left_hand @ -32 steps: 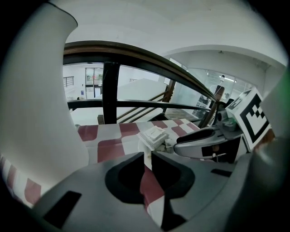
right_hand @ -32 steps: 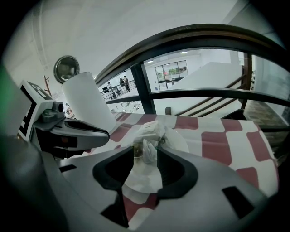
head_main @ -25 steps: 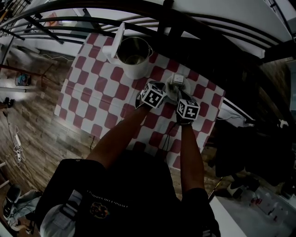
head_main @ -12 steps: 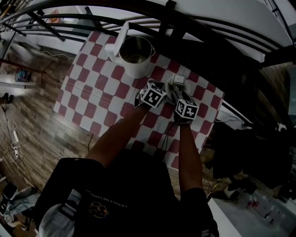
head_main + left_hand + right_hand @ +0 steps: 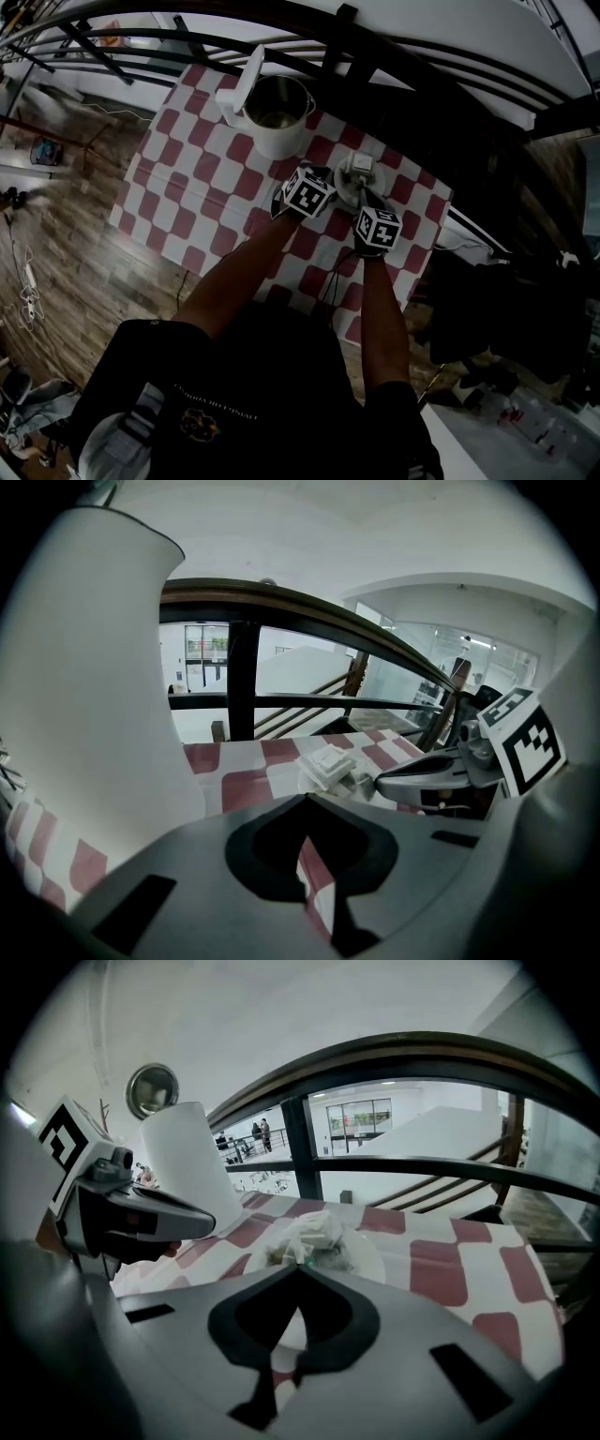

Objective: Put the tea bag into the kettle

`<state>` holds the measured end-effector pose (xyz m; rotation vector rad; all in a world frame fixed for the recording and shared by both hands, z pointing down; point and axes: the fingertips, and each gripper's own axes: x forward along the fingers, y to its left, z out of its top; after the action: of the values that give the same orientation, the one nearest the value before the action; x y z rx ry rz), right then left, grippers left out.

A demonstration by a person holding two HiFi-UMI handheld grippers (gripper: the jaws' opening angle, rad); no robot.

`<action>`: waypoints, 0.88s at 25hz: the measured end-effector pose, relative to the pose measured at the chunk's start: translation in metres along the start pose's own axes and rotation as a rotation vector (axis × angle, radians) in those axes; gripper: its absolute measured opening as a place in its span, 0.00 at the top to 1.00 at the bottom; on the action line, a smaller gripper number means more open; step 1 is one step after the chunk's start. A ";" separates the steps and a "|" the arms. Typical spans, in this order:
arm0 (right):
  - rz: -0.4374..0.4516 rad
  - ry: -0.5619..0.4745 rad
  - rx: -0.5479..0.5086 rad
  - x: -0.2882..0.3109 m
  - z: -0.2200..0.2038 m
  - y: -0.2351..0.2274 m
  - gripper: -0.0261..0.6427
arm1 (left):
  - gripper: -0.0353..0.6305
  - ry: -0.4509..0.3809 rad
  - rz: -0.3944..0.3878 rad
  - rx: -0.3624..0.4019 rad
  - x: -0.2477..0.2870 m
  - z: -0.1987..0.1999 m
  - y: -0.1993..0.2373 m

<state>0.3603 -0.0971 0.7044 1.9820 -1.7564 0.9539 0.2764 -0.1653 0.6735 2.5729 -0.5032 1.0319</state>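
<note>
A dark short-sleeved top point(image 5: 234, 375) is worn, with a small emblem point(image 5: 199, 427) and a line of pale print across the chest; the print is too small to be read. The left gripper point(image 5: 305, 799) and the right gripper point(image 5: 298, 1266) are built alike. Broad matt grey jaws are shaped around a dark spade-shaped cut-out with a narrow slit below it, and a dark rectangular slot is set in each side. A white marker cube point(image 5: 309, 190) with black square patterns is carried on each.

bare tablecloth point(image 5: 187, 206) left of kettle point(image 5: 274, 136), railing point(image 5: 361, 66) close behind
</note>
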 end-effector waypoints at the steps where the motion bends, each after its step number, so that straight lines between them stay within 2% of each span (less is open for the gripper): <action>1: 0.003 -0.006 0.000 -0.001 0.002 0.001 0.94 | 0.94 -0.002 -0.002 0.002 0.000 0.001 -0.001; 11: 0.011 -0.066 0.016 -0.023 0.011 0.009 0.94 | 0.94 -0.005 0.021 0.000 -0.011 -0.002 -0.007; 22: 0.022 -0.113 0.015 -0.045 0.014 0.022 0.94 | 0.94 -0.082 0.055 -0.012 -0.043 0.008 -0.001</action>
<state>0.3420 -0.0762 0.6604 2.0672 -1.8396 0.8803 0.2528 -0.1591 0.6373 2.6130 -0.6028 0.9407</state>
